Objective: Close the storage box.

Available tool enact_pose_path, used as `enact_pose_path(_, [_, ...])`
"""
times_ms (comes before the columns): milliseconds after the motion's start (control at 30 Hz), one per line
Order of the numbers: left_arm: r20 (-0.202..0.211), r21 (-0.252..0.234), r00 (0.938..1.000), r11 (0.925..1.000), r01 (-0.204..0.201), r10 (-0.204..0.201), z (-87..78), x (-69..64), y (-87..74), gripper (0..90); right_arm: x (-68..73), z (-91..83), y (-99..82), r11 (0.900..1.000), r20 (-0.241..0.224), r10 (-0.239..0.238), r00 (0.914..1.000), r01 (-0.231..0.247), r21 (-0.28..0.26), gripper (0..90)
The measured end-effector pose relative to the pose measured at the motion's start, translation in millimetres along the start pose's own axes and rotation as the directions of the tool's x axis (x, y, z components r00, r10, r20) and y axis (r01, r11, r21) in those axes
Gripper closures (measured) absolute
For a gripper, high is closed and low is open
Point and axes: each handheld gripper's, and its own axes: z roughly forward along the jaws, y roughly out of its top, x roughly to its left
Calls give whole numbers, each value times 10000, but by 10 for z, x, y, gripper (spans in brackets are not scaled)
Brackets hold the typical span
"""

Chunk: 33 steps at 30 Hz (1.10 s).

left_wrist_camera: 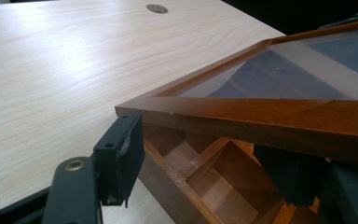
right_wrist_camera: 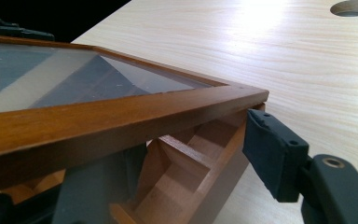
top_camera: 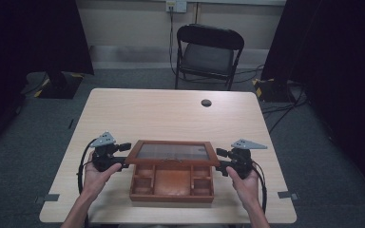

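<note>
Wooden box (top_camera: pixel 172 185) sits at table's (top_camera: pixel 171 111) near edge, glass lid (top_camera: pixel 172 152) raised partway, w/ left gripper (top_camera: pixel 123 156) & right gripper (top_camera: pixel 221 159) each at a lid end, jaws spread under the frame, not pinching it.

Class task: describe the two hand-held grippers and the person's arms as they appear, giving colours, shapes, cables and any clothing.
Both the left gripper and the right gripper are black, each topped by a grey three-cornered plate with small holes. The jaws are flat, dark, rectangular blocks. A black cable loops from each. The forearms are bare; no sleeves show.
</note>
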Motion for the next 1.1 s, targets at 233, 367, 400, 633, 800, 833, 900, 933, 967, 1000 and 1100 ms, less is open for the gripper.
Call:
enact_pose_path(233, [-33, 363, 9997, 9991, -225, 227, -5, -11, -49, 318, 8, -63, -81, 9999, 218, -151, 9996, 150, 81, 393])
enact_pose_path(367, [-30, 473, 9993, 9982, -368, 369, -7, -22, -76, 315, -7, -83, -126, 9999, 254, -118, 9996, 115, 98, 393])
enact_pose_path(400, [-35, 512, 9992, 9979, -398, 401, -17, -17, -81, 312, -15, -90, -136, 9999, 279, -97, 9996, 93, 139, 393])
enact_pose_path(633, [-118, 476, 9999, 9989, -5, 10, -55, 38, -135, 296, -34, -86, -167, 9998, 281, -44, 9996, 40, 171, 392])
enact_pose_path(800, [-171, 514, 9995, 9983, 272, -264, -102, 67, -172, 299, -28, -61, -197, 9995, 316, -27, 9995, 17, 302, 392])
enact_pose_path(833, [-226, 502, 9992, 9981, 355, -344, -111, 78, -185, 299, -33, -61, -202, 9996, 284, 6, 9996, -14, 281, 392])
enact_pose_path(900, [-258, 523, 9991, 9981, 339, -326, -112, 76, -202, 299, -36, -58, -204, 9993, 348, -45, 9994, 33, 368, 391])
enact_pose_path(933, [-277, 544, 9992, 9981, 290, -275, -115, 72, -206, 298, -37, -55, -209, 9992, 364, -60, 9993, 46, 399, 392])
enact_pose_path(967, [-259, 592, 9993, 9979, 271, -256, -110, 72, -213, 297, -38, -54, -217, 9990, 358, -57, 9993, 41, 444, 391])
enact_pose_path(1000, [-299, 690, 9994, 9975, 177, -156, -107, 77, -218, 297, -43, -48, -230, 9989, 425, -63, 9991, 44, 464, 392])
enact_pose_path(1100, [-324, 760, 9993, 9968, 232, -208, -101, 89, -241, 299, -62, -35, -251, 9981, 540, -106, 9985, 73, 619, 392])
